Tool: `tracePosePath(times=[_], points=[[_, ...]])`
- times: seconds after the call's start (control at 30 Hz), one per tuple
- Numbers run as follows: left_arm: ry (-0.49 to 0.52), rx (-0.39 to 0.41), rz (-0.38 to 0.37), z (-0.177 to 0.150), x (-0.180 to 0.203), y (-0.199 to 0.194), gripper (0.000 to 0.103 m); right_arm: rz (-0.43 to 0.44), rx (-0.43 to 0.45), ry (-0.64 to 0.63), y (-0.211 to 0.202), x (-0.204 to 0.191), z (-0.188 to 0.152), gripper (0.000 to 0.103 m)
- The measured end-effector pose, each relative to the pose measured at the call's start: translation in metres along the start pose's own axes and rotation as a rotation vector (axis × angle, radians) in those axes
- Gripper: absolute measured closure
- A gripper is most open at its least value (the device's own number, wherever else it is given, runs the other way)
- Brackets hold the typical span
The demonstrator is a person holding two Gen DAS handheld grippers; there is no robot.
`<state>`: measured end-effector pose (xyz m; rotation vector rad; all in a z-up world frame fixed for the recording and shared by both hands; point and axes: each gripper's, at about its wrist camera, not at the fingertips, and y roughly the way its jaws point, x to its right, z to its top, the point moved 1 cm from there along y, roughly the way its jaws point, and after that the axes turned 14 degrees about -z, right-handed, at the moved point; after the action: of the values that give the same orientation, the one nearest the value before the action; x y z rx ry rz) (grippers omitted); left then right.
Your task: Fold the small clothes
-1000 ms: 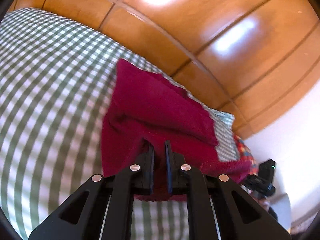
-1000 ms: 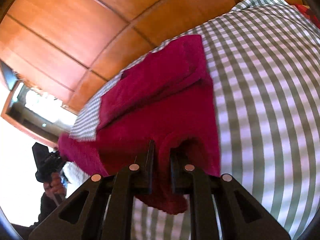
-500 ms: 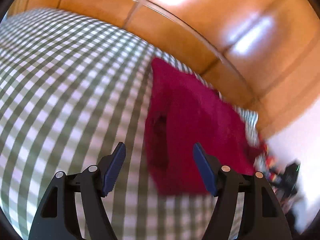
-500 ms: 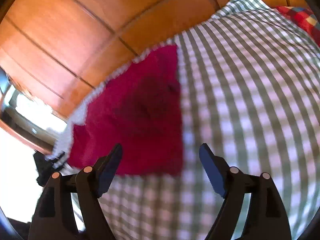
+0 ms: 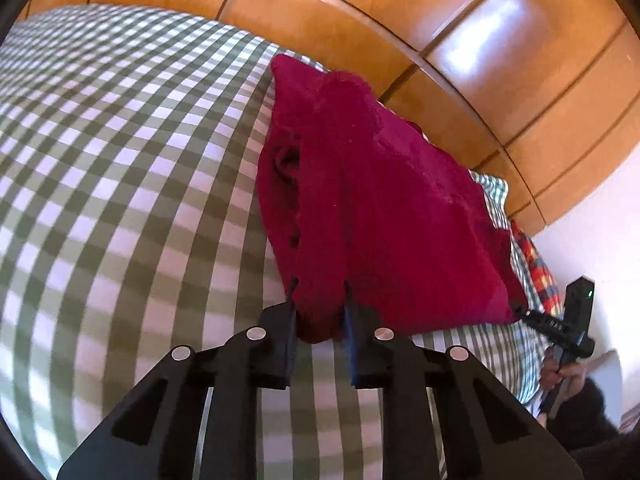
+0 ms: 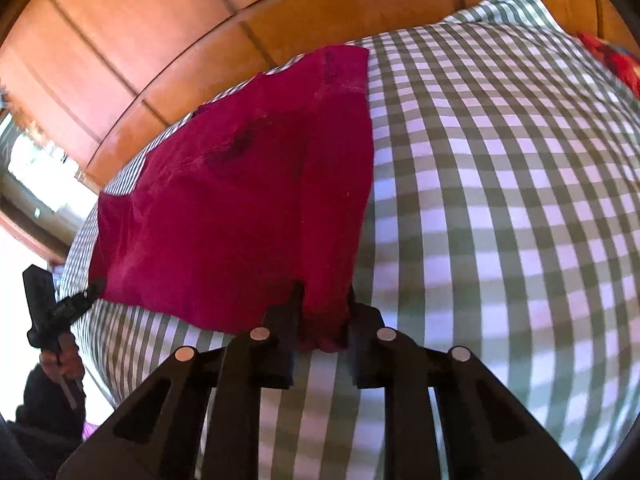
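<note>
Left wrist view: the left gripper (image 5: 320,312) tilts down toward the checked bedspread (image 5: 120,184), and its jaws are closing on the near edge of the crimson garment (image 5: 372,208); a bunched fold of the cloth sits pinched between the two pads. The garment lies partly folded near the bedspread's far edge, close to the wooden panelling (image 5: 500,60), and stretches away to the right. At the far right the person's other hand (image 5: 560,368) grips the handle of the right gripper (image 5: 520,310), whose tip meets the garment's far corner

Right wrist view: the right gripper (image 6: 322,312) also points steeply down, jaws closing on the crimson garment (image 6: 240,208) at its near right corner, with cloth caught between the pads. The garment lies flat on the checked bedspread (image 6: 500,200) by its far edge. At the lower left a hand (image 6: 66,360) holds the left gripper (image 6: 94,286) at the garment's opposite corner
</note>
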<state>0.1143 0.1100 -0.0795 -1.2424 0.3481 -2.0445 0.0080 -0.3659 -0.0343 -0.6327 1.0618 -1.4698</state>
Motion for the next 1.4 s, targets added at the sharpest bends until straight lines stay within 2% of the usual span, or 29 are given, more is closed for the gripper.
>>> tracePosePath(times=[0.1, 0.3, 0.37, 0.4, 0.43, 0.5, 0.63, 0.67, 0.73, 0.8, 0.87, 0.93, 1.0, 1.03, 1.07, 1.13, 1.23, 1.27, 1.4], points=[[0.003, -0.019, -0.014, -0.018, 0.005, -0.015, 0.086, 0.000, -0.021, -0.048, -0.015, 0.000, -0.024, 0.087], [0.010, -0.083, -0.051, -0.079, 0.026, -0.055, 0.085, 0.010, -0.108, -0.131, -0.048, 0.007, -0.082, 0.086], [0.022, -0.098, -0.040, -0.096, 0.034, -0.066, 0.083, 0.016, -0.125, -0.123, -0.054, 0.010, -0.089, 0.080], [0.015, -0.103, -0.043, -0.099, 0.035, -0.068, 0.082, 0.024, -0.120, -0.099, -0.058, 0.015, -0.088, 0.073], [0.005, -0.112, -0.042, -0.101, 0.036, -0.072, 0.081, 0.042, -0.104, -0.066, -0.062, 0.020, -0.085, 0.057], [0.015, -0.110, -0.019, -0.097, 0.040, -0.075, 0.074, 0.044, -0.045, -0.001, -0.071, 0.034, -0.073, 0.047], [0.000, -0.016, -0.043, -0.071, 0.040, -0.084, 0.071, -0.012, 0.030, 0.035, -0.071, 0.039, -0.047, 0.042], [0.002, 0.011, -0.052, -0.063, 0.040, -0.083, 0.062, -0.031, 0.039, 0.032, -0.066, 0.038, -0.040, 0.042], [0.018, 0.051, -0.037, -0.048, 0.041, -0.076, 0.054, -0.066, 0.045, 0.024, -0.057, 0.033, -0.028, 0.042], [0.021, 0.049, -0.046, -0.038, 0.039, -0.066, 0.054, -0.077, 0.049, 0.019, -0.047, 0.028, -0.021, 0.043], [0.018, 0.038, -0.064, -0.028, 0.037, -0.055, 0.054, -0.081, 0.045, 0.016, -0.037, 0.024, -0.015, 0.050], [0.001, 0.011, -0.087, -0.020, 0.034, -0.042, 0.052, -0.088, 0.042, 0.003, -0.027, 0.009, -0.008, 0.071], [-0.033, 0.000, -0.090, -0.016, 0.027, -0.030, 0.052, -0.092, 0.037, -0.029, -0.022, 0.004, -0.009, 0.087], [-0.029, -0.004, -0.104, -0.016, 0.027, -0.028, 0.061, -0.108, 0.042, -0.054, -0.021, -0.004, -0.009, 0.093], [-0.013, -0.006, -0.105, -0.015, 0.029, -0.025, 0.077, -0.120, 0.049, -0.072, -0.022, -0.007, -0.008, 0.093], [0.012, 0.001, -0.100, -0.014, 0.034, -0.026, 0.091, -0.129, 0.075, -0.092, -0.035, -0.012, -0.009, 0.094], [0.037, 0.038, -0.119, -0.013, 0.043, -0.039, 0.095, -0.093, 0.125, -0.094, -0.061, -0.016, -0.006, 0.094], [0.042, 0.060, -0.145, -0.013, 0.049, -0.048, 0.095, -0.077, 0.148, -0.095, -0.071, -0.018, -0.004, 0.095], [0.085, 0.129, -0.189, -0.008, 0.065, -0.077, 0.095, -0.041, 0.225, -0.089, -0.096, -0.020, 0.019, 0.095]])
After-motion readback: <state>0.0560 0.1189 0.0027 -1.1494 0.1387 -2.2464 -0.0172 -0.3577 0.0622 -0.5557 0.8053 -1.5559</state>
